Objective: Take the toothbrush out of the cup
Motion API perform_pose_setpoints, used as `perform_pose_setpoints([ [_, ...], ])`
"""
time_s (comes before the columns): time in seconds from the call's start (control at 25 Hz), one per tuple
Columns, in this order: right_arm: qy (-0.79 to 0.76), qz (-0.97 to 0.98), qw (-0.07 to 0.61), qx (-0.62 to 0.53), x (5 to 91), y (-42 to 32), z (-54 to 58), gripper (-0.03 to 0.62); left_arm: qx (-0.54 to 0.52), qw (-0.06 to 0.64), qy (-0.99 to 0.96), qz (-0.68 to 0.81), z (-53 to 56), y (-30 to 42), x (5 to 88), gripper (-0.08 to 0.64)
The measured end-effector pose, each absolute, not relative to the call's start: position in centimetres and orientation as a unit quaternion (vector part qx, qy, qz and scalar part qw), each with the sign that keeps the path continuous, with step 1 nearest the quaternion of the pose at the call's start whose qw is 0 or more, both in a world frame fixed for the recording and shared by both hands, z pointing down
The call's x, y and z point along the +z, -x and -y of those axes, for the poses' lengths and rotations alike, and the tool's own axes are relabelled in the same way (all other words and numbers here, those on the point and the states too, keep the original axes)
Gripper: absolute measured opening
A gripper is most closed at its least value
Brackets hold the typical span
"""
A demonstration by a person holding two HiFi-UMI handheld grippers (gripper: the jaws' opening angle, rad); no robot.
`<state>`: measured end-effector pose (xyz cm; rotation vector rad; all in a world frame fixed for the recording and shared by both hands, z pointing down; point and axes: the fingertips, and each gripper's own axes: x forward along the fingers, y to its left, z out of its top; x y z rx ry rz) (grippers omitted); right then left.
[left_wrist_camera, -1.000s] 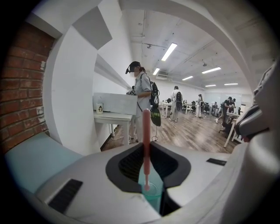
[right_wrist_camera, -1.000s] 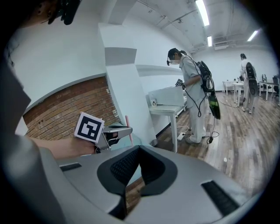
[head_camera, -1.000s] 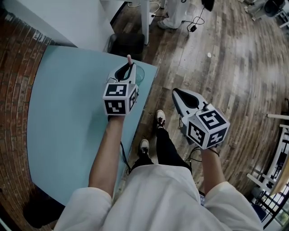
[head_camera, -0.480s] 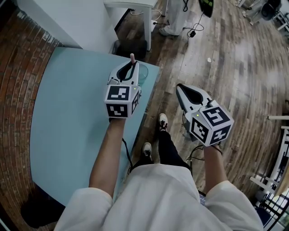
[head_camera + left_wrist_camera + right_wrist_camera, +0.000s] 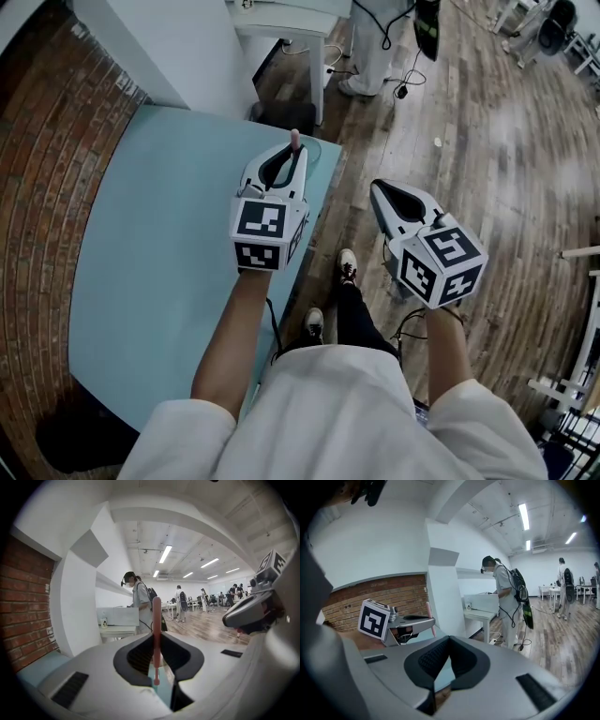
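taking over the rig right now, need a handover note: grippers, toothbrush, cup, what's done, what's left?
Left gripper: fingers closing on the pink toothbrush, upright between them.
Right gripper: shut, empty, over the floor beside the table.
Cup: at the table's corner, mostly hidden behind the left gripper.
Done: toothbrush gripped; its lower end looks free of the cup.
Left: probably carry it clear, set it down.

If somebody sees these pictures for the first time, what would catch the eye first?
Probably the left gripper at the far right corner of the light blue table, its jaws closing on an upright pink toothbrush. Next, the right gripper, empty and shut, held over the wooden floor beside the table.
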<state>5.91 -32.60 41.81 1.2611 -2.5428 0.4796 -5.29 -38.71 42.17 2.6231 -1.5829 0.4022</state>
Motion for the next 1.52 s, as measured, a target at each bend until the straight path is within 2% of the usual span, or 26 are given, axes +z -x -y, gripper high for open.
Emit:
perform_pose_setpoints([
  [1.08, -0.481, 0.874, 0.066, 0.028, 30.3, -5.1, 18.0, -0.002, 0.075, -0.054, -0.880, 0.465, 20.2, 5.2, 31.8, 0.052],
  [1.52, -0.481, 0.873, 0.084, 0.011, 30.1, -4.5, 14.0, -0.002, 0.070, -0.066, -0.884, 0.458, 16.4, 4.9, 30.6, 0.051],
])
